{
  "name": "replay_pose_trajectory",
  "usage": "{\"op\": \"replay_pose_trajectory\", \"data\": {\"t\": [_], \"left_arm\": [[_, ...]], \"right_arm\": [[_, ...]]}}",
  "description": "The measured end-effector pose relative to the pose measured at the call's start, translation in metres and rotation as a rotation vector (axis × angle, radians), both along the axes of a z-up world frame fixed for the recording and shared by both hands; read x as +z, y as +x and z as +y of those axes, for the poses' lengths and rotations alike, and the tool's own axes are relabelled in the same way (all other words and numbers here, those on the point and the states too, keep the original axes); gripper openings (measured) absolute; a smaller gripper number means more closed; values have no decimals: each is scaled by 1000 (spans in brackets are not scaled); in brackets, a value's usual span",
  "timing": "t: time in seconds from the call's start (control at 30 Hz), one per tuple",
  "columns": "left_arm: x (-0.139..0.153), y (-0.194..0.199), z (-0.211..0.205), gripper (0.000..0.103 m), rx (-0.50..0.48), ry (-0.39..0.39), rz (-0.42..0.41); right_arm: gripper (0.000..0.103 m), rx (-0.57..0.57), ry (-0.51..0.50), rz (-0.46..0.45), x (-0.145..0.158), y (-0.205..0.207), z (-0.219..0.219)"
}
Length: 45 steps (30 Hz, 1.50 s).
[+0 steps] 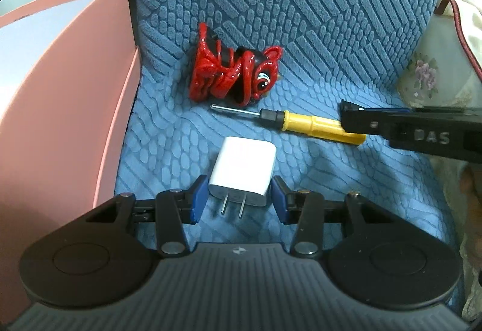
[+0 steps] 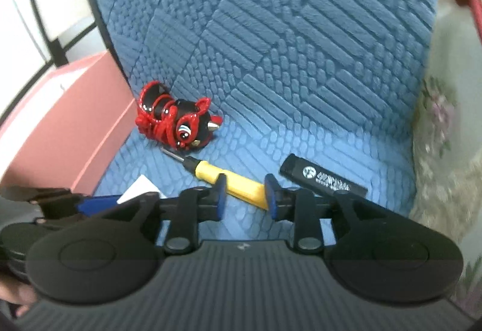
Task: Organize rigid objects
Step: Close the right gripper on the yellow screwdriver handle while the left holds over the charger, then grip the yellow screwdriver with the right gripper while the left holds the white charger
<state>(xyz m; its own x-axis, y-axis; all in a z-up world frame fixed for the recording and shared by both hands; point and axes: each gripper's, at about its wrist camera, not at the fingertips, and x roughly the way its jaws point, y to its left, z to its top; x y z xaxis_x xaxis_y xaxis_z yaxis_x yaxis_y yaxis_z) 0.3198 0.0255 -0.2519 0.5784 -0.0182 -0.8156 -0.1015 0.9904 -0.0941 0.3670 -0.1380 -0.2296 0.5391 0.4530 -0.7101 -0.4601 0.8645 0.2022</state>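
my left claw (image 1: 239, 200) pinches the white charger (image 1: 244, 169) on the blue seat (image 1: 331, 180): light, stiff, slick; flat sides grip best. right claw (image 2: 245, 193) straddles the yellow screwdriver (image 2: 229, 181), grip unclear.

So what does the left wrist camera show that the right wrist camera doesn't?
Only the left wrist view shows the white charger's whole body and prongs, sitting between the left tool's pads. Only the right wrist view shows the black lighter and the right tool straddling the handle. Both show the red and black toy, the yellow screwdriver, the pink box and the blue seat cover.
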Motion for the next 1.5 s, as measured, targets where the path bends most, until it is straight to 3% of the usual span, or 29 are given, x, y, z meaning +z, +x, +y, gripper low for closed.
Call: {"op": "replay_pose_trajectory", "data": {"t": [0.27, 0.53, 0.67, 0.97, 1.23, 1.5], "left_arm": [[2, -3, 3, 51, 3, -18, -4], [2, -4, 3, 51, -11, -14, -2], [3, -4, 2, 50, -18, -25, -2], [3, -7, 5, 50, -2, -39, -7], [13, -22, 8, 47, 8, -83, -16], [15, -26, 10, 47, 0, -83, -16]], "right_arm": [[48, 131, -120, -98, -7, 1, 28], [48, 185, -145, -74, -19, 8, 33], [33, 192, -110, -38, -17, 7, 33], [20, 109, -122, 22, -4, -24, 30], [19, -10, -165, 26, 2, -49, 23], [27, 23, -173, -12, 1, -44, 23]]}}
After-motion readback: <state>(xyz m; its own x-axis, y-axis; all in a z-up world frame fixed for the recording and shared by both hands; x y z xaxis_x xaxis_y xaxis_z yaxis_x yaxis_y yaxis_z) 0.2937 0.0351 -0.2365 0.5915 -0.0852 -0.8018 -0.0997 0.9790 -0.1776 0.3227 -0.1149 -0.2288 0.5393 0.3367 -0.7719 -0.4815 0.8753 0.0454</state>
